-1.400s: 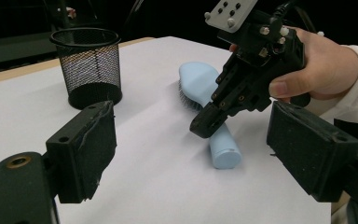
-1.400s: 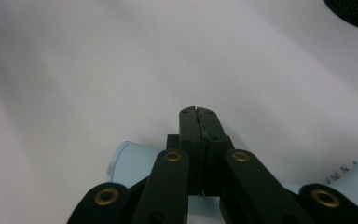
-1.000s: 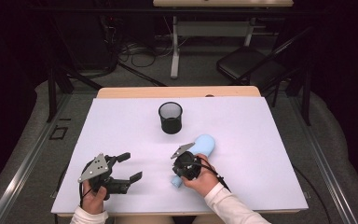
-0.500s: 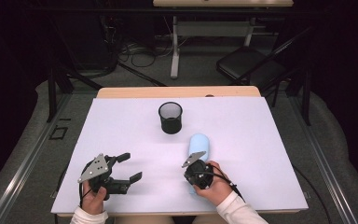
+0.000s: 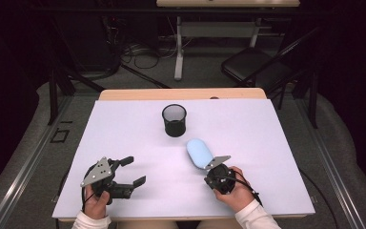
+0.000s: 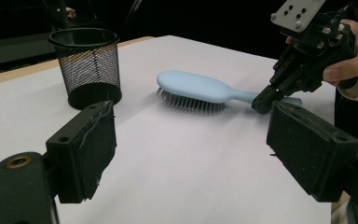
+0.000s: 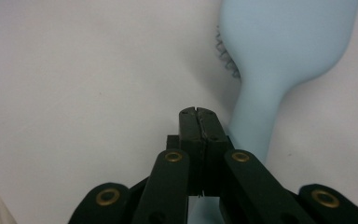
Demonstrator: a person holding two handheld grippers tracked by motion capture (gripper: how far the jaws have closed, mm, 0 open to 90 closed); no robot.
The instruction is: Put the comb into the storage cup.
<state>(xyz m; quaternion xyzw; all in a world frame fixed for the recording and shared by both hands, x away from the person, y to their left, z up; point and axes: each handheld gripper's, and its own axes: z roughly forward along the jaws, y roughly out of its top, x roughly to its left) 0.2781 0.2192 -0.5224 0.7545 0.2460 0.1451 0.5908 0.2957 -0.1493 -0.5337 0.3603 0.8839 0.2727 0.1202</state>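
Note:
A light blue hairbrush (image 5: 198, 151) lies bristles down on the white table (image 5: 276, 143), head toward the black mesh cup (image 5: 174, 119). My right gripper (image 5: 209, 168) is at the brush's handle end. In the right gripper view its jaws (image 7: 199, 114) are pressed together with nothing between them, and the handle (image 7: 256, 126) runs along their right side and under the linkage. The left gripper view shows that gripper's tip (image 6: 262, 101) against the handle of the brush (image 6: 196, 88). My left gripper (image 5: 134, 171) rests open at the front left, jaws wide apart (image 6: 191, 154) and empty.
The mesh cup (image 6: 89, 65) stands upright at the table's middle back, apart from the brush. Beyond the table's far wooden edge (image 5: 181, 94) are a folding chair (image 5: 257, 67), cables and dark floor.
The brush has swung round: its head pointed back-right, now it points back-left toward the cup. My right gripper has moved right and toward the front edge. The left gripper has stayed still.

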